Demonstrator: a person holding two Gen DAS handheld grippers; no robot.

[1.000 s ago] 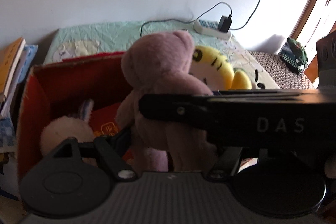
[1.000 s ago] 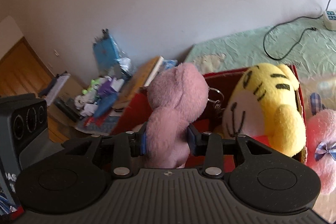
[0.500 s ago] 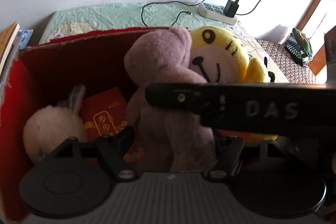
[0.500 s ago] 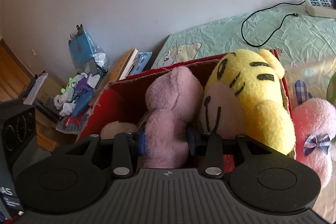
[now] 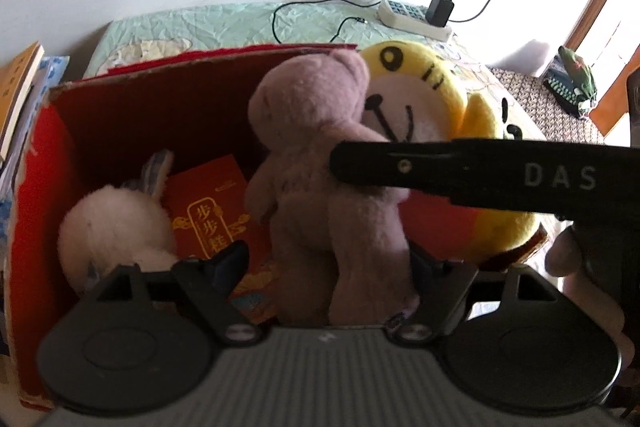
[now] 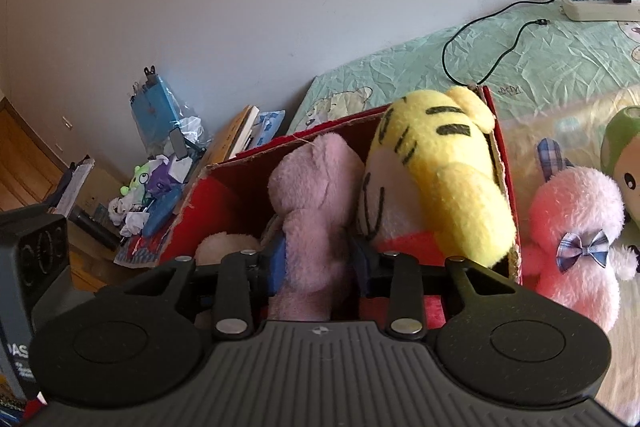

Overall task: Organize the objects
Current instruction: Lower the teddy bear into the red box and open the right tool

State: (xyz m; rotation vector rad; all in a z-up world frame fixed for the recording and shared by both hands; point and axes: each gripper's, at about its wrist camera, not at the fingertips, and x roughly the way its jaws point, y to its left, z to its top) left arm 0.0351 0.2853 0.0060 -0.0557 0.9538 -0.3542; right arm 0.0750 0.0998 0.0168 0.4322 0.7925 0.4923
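the step in hand seems to be the placing of the small dusty-pink plush bear into the red cardboard box. the right gripper has its jaws closed on the body of the bear, and the soft body is pressed between the blue pads. the bear is upright and already low between the box walls, touching the big yellow plush tiger on its right side, with a small cream plush toy and a red paper packet with gold letters near it on the box floor. the left gripper has its jaws apart around the legs of the bear; i cannot tell if they touch it. the next move, i think, is to let go and pull back without dragging the bear out. its fur is short and fuzzy, so it will probably slump a little.
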